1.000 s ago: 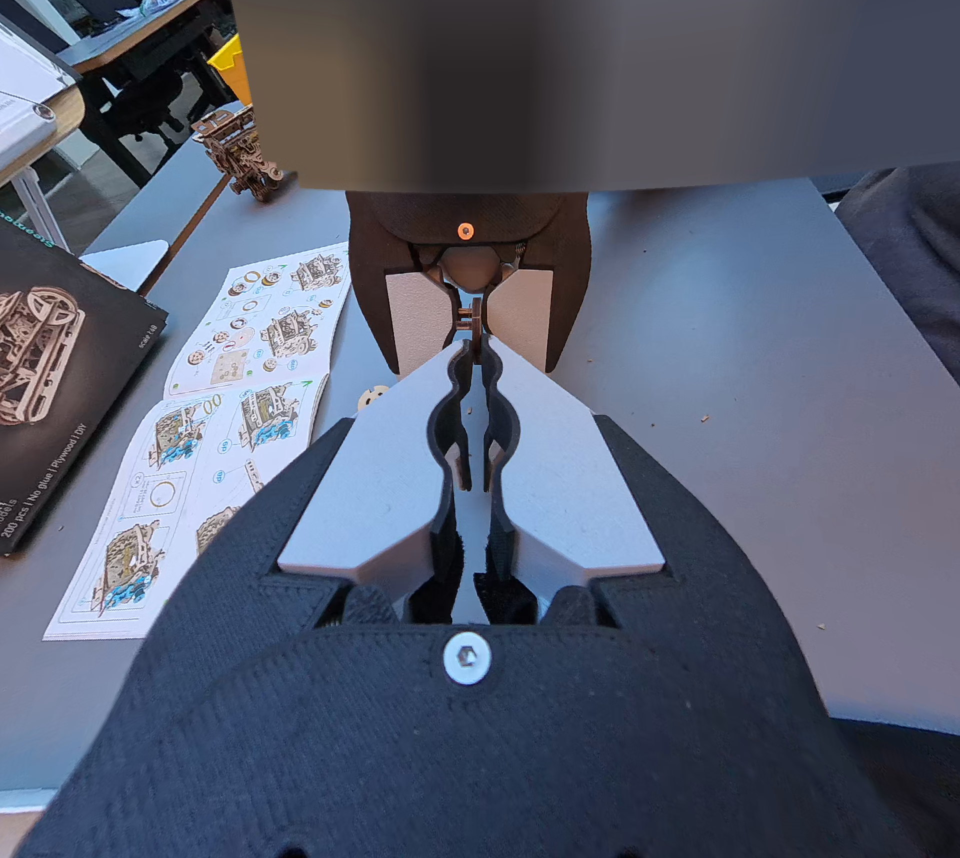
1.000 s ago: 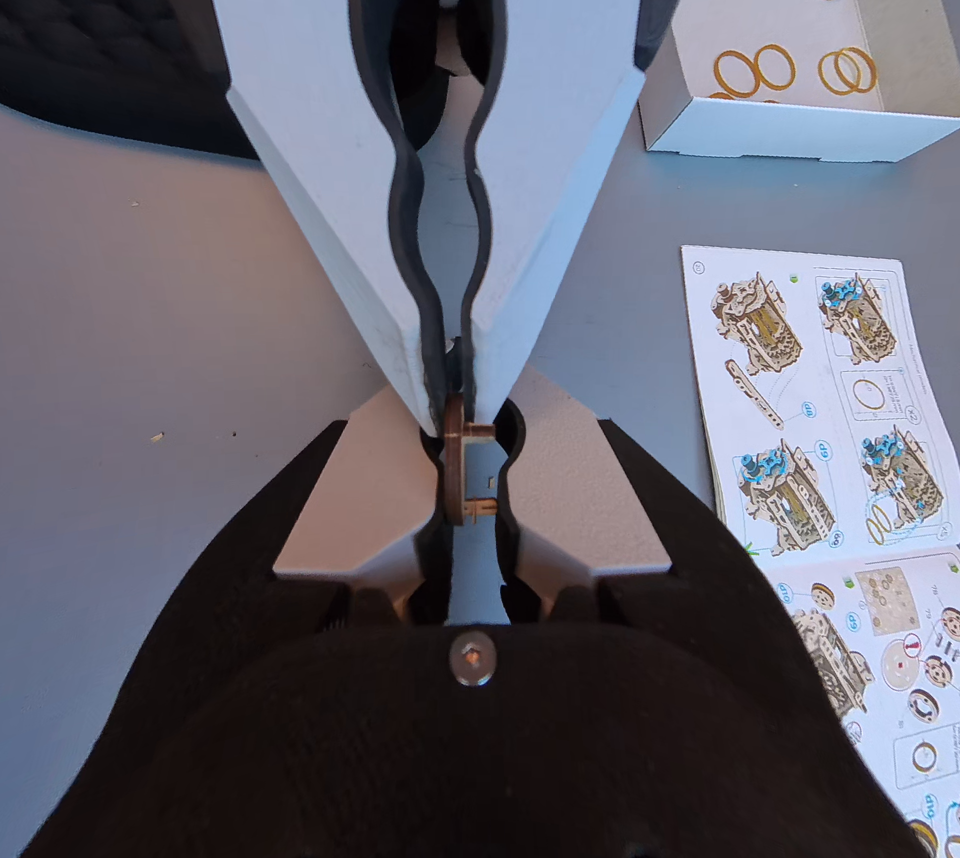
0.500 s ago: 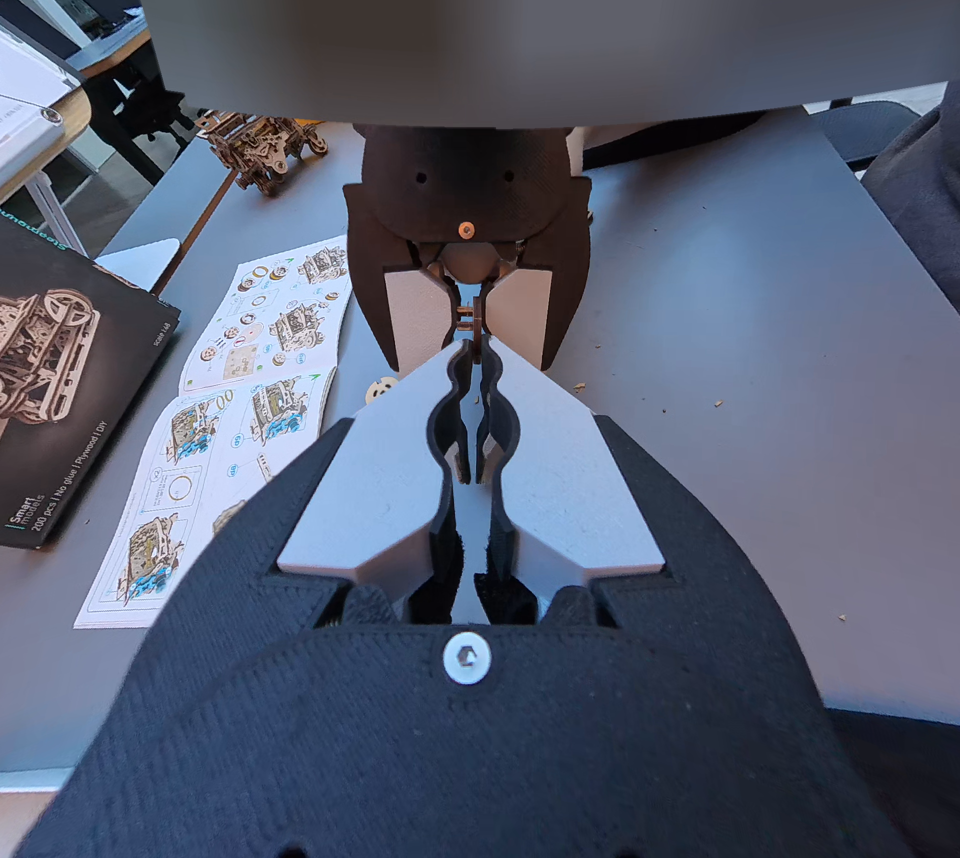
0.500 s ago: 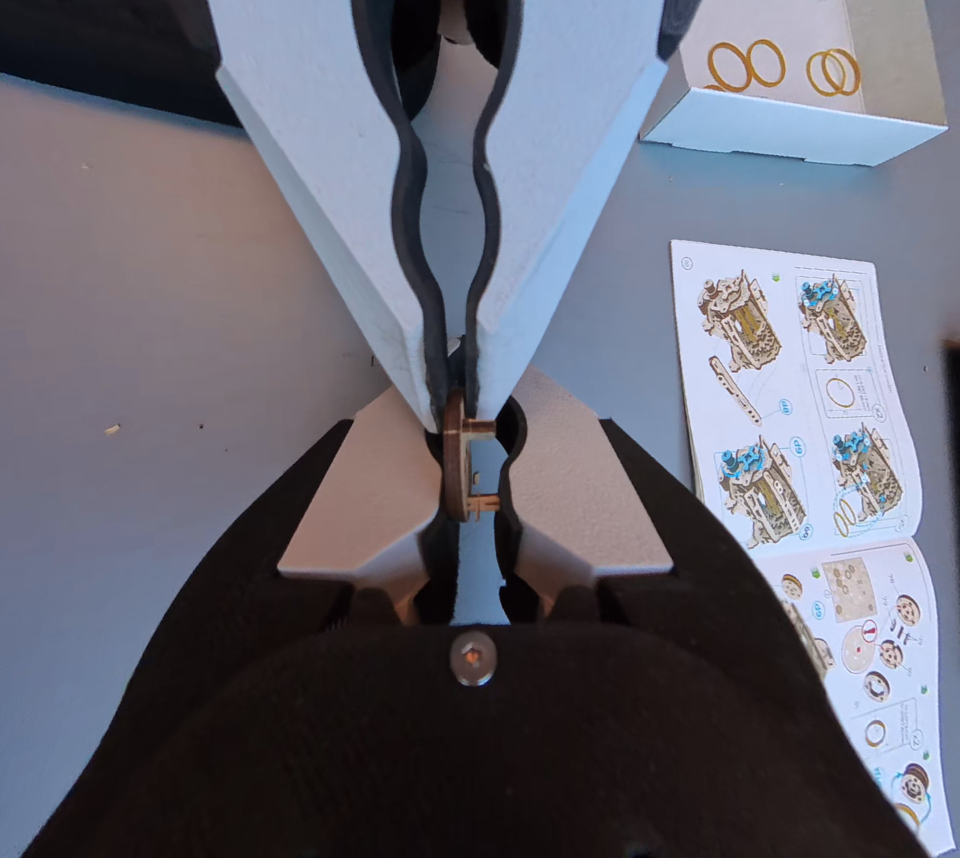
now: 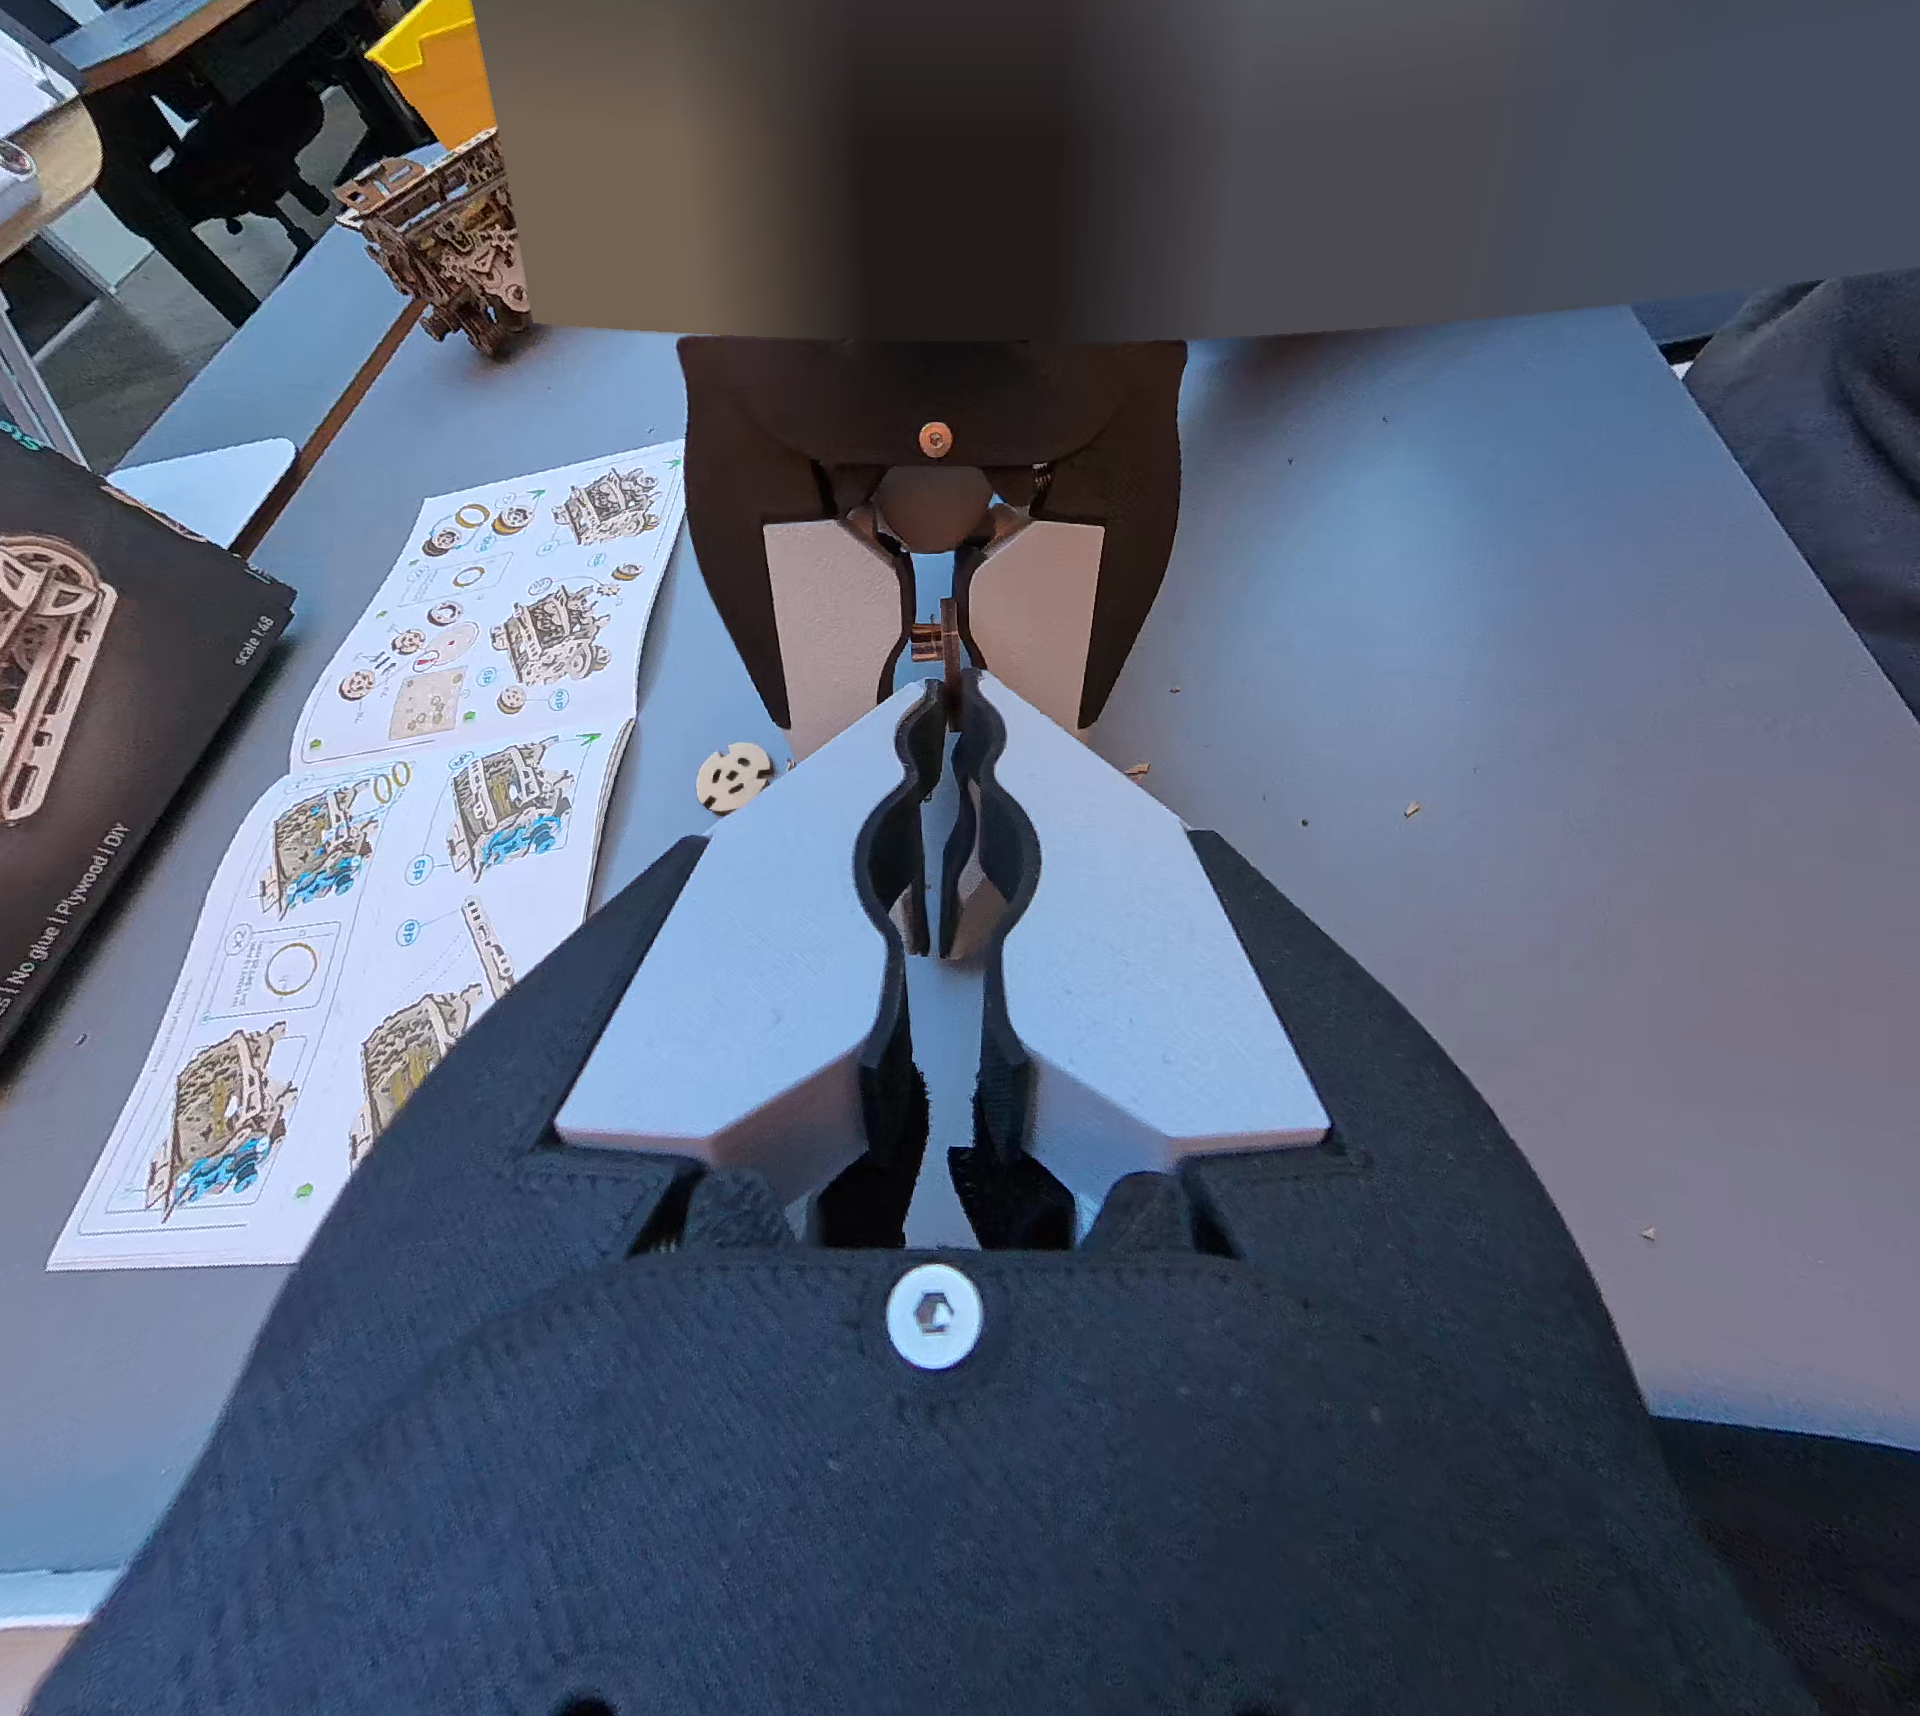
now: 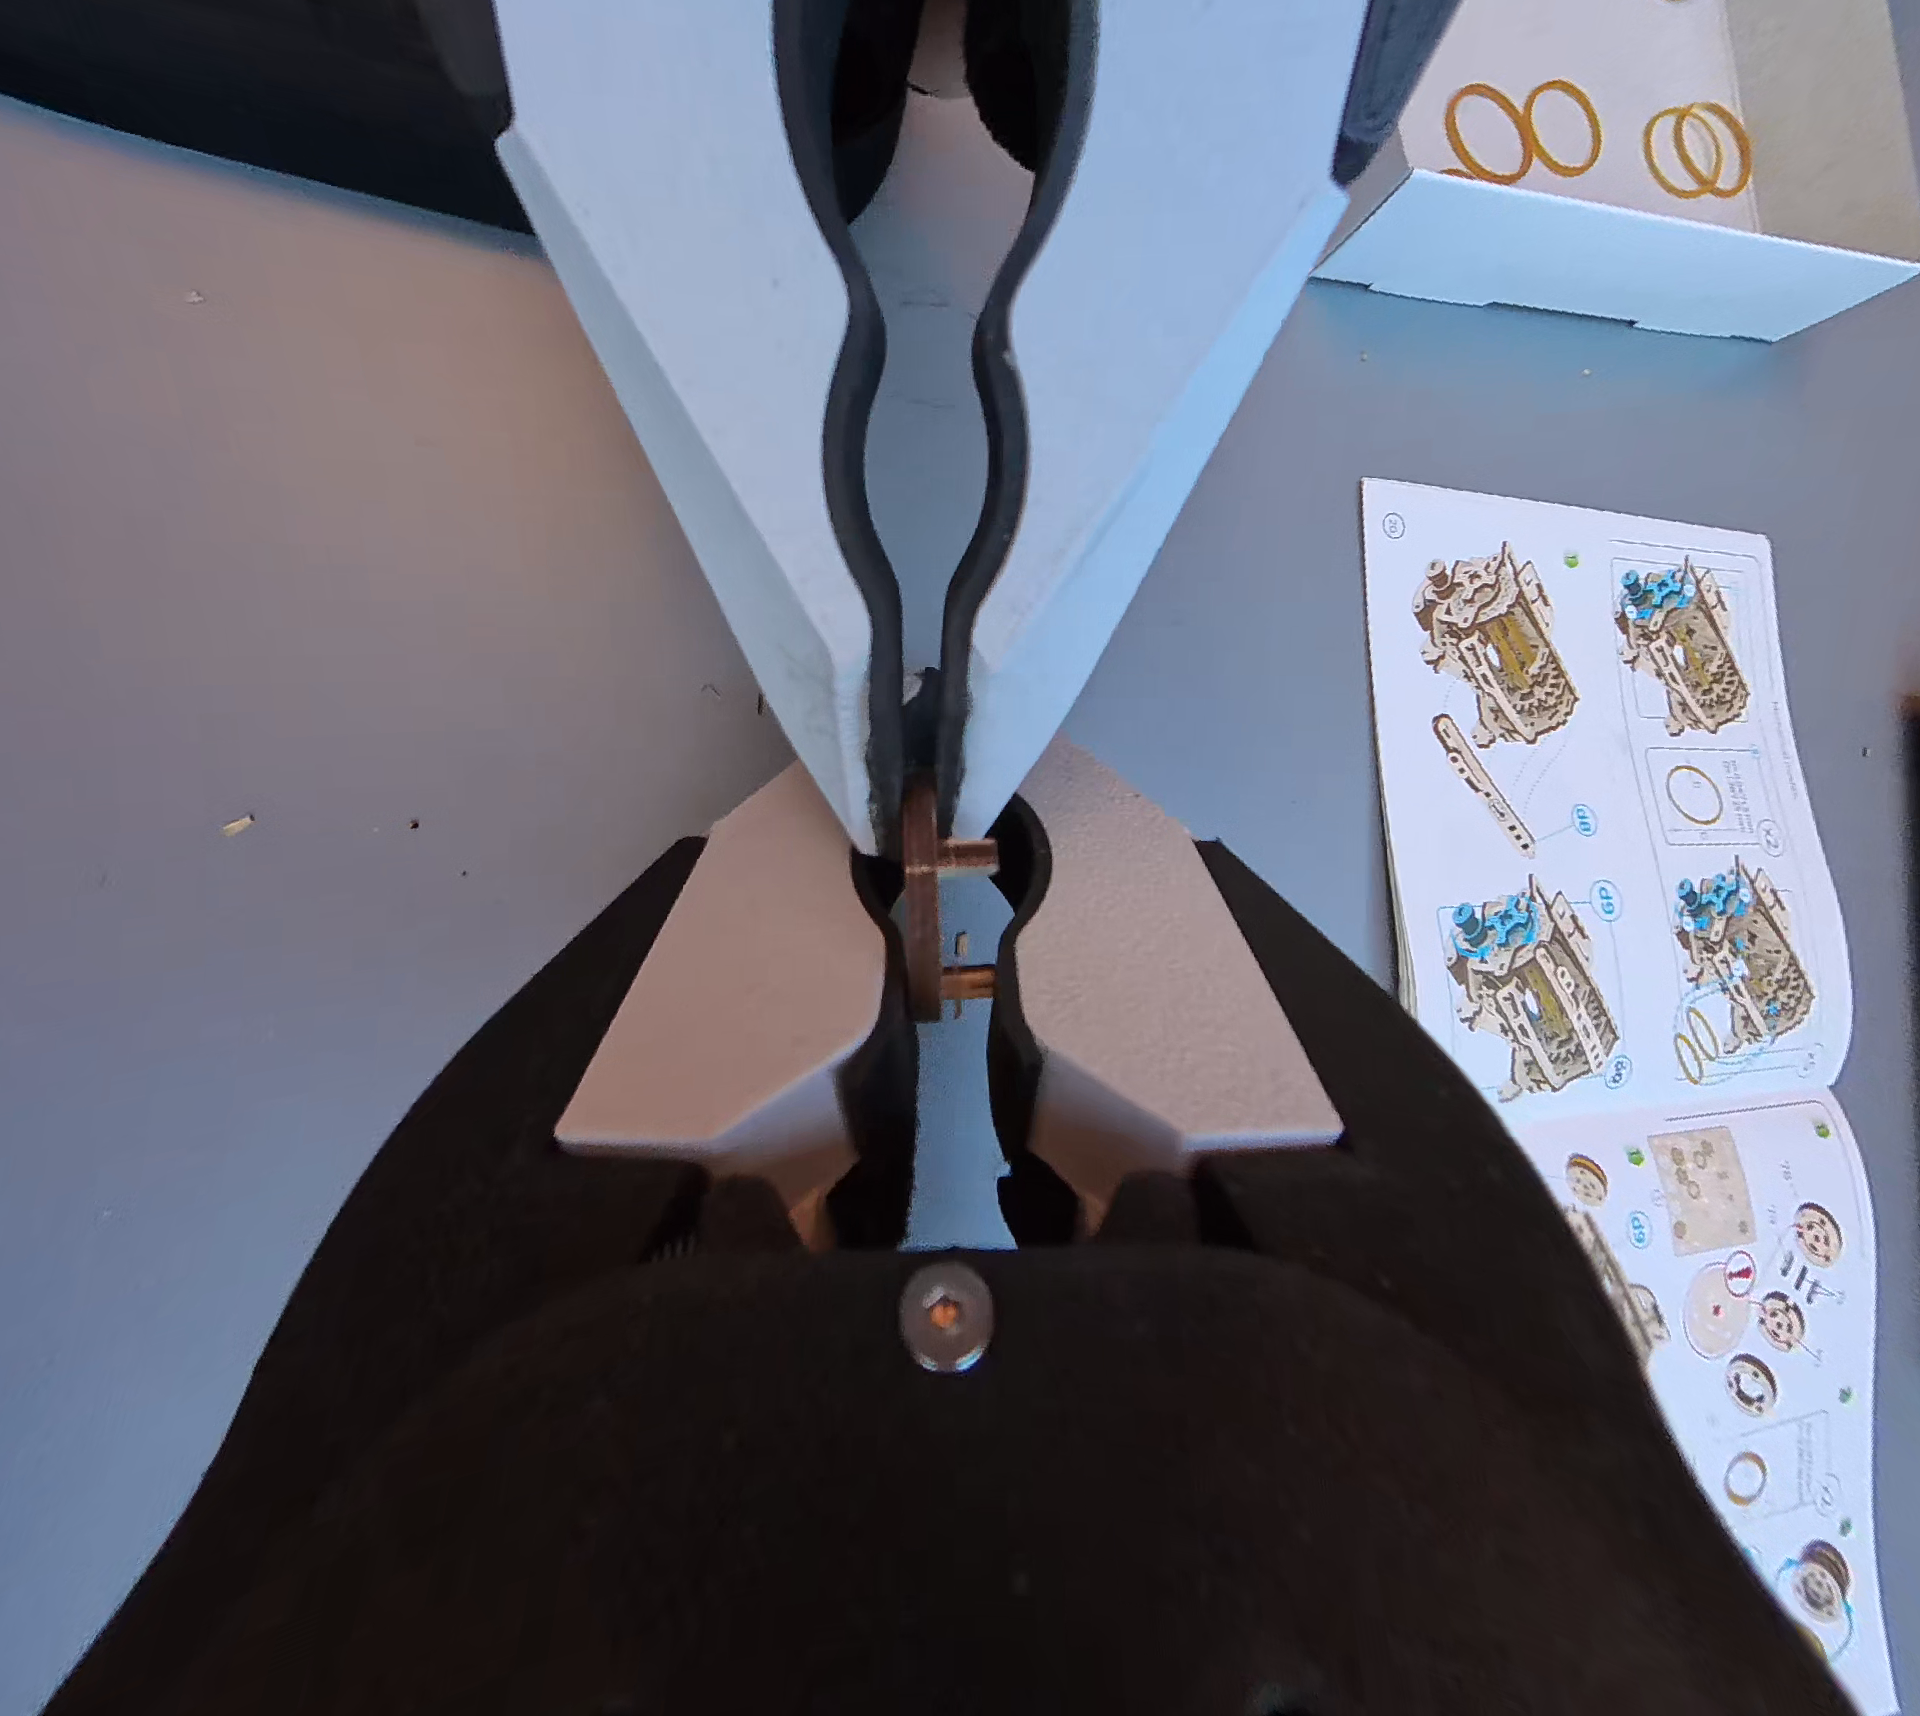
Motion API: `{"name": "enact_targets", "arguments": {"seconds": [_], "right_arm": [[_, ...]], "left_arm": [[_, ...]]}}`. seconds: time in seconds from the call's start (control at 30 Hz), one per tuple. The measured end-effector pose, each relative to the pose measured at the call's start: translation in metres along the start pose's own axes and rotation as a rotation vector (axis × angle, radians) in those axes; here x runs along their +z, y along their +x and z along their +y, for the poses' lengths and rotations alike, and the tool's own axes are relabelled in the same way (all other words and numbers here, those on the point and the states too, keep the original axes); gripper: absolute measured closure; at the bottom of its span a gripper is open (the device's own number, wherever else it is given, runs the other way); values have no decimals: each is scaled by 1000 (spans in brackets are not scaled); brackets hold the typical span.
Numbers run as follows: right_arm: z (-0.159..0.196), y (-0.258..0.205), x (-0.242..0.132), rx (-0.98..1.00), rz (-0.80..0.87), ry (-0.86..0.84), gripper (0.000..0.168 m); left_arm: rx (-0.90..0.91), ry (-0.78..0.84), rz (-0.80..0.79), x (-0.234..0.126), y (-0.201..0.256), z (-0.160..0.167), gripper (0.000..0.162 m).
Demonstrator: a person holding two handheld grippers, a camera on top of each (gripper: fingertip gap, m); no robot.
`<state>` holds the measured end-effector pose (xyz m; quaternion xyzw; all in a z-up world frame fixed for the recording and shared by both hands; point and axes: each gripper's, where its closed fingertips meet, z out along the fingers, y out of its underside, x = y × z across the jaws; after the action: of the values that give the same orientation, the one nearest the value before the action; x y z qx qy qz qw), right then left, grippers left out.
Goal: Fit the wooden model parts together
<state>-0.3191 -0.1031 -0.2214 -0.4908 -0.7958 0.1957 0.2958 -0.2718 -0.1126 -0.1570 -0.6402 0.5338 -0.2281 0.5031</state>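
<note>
Two short pegs stick out sideways from the wooden disc point(image 6: 921, 913), a thin round plywood piece seen edge-on, brown along its rim, held in the air above the grey table point(image 6: 364, 575). We see it sitting between both grippers at once, where their tips meet nose to nose.

Our right gripper point(image 6: 940, 928) has its fingers drawn close, the left pad against the flat face of the disc and the right pad against the ends of the pegs, so the piece is pinched across its thickness and pegs. Our left gripper point(image 6: 920, 736) comes in from the opposite side with its fingers pressed nearly together at the tips, nipping the top edge of the same disc; farther back its black wavy pads bow apart. In the left wrist view the disc point(image 5: 943, 648) shows as a thin sliver just past the left gripper's point(image 5: 945, 710) tips, inside the right gripper point(image 5: 935, 617) that faces us.

On the table just beside the grippers lies a loose pale wooden disc with cut-outs point(image 5: 734, 776). An open instruction booklet point(image 5: 416, 835) lies flat near it, a dark box point(image 5: 94, 710) beyond that, and a partly built wooden model point(image 5: 447, 243) stands farther back. A white tray with yellow rubber bands point(image 6: 1621, 139) rests behind the booklet point(image 6: 1621, 887).
</note>
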Motion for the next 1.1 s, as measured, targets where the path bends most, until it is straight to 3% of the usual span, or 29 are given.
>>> {"name": "enact_targets", "arguments": {"seconds": [0.27,0.4,0.53,0.7,0.77,0.93,1.1], "right_arm": [[0,7,-1,-17,58,-13,168],[2,0,2,2,-14,-15,165],[-3,-3,1,43,-58,42,145],[-5,-7,2,4,-64,47,154],[-7,-5,0,-21,-33,58,166],[-4,-6,2,28,-54,30,155],[-4,-7,1,0,-36,18,162]], "left_arm": [[13,0,-15,-1,-1,0,161],[34,-15,-10,1,1,2,161],[95,0,-33,0,1,-1,162],[111,49,-40,-3,2,-10,162],[115,54,-39,-3,2,-10,162],[90,30,-39,-2,0,-6,162],[87,21,-19,0,4,-5,162]]}}
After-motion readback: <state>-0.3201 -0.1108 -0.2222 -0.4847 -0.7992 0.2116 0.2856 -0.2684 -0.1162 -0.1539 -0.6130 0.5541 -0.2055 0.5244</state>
